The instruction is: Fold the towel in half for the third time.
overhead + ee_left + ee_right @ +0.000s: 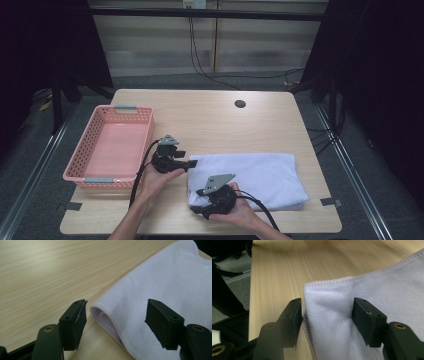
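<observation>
Under right gripper (199,208), towel (260,177) near corner hidden

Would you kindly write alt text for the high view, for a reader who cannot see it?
A person's two hands hold the left gripper and right gripper, both open, at the left corners of a folded white towel on a wooden table. A pink basket sits empty at the table's left.
</observation>
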